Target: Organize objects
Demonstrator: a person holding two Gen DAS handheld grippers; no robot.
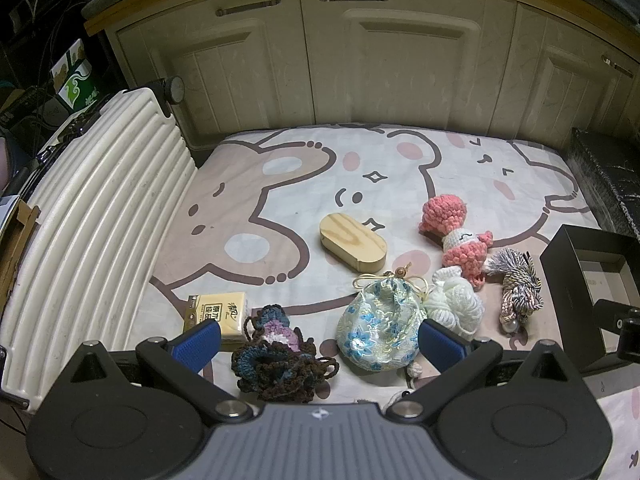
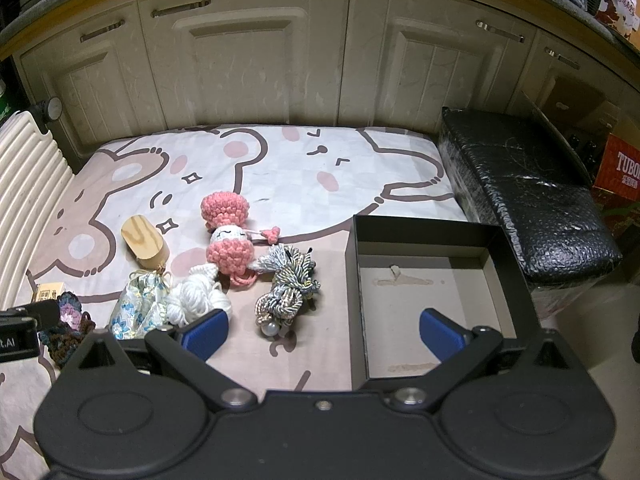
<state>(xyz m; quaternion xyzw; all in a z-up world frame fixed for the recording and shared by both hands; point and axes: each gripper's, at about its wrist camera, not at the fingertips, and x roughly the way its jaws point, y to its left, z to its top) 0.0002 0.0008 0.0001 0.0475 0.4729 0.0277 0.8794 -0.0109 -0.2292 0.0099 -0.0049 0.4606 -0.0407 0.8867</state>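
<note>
Left gripper [image 1: 320, 338]: jaws spread fully, nothing held; tilted steeply down over the near edge of the printed sheet [image 1: 280, 184].
Right gripper [image 2: 324, 330]: jaws likewise spread wide and empty; its far pad is seen over the floor of the black box [image 2: 516, 280].
Nearest to left gripper: dark crocheted flower [image 1: 276, 364] and floral pouch [image 1: 378, 326], both framed between the blue pads; neither is touched.
Just beside: tissue pack [image 1: 220, 314] to the left, white yarn [image 1: 454, 306] to the right of the pouch.
Nearest to right gripper: corded tassel bundle [image 2: 288, 292], lying just ahead between the pads, long axis running away from the tool.
Middle ground: wooden oval case [image 1: 354, 246], long axis set diagonally; pink crocheted doll [image 1: 456, 234] beyond the yarn.
Receptacle: box, open and empty, at the right of the sheet, well apart from the left gripper.
Deciding relation: everything is laid left of the box; the right gripper is judged nearer to both tassel and box.
Far: cabinet doors [image 1: 400, 60].
</note>
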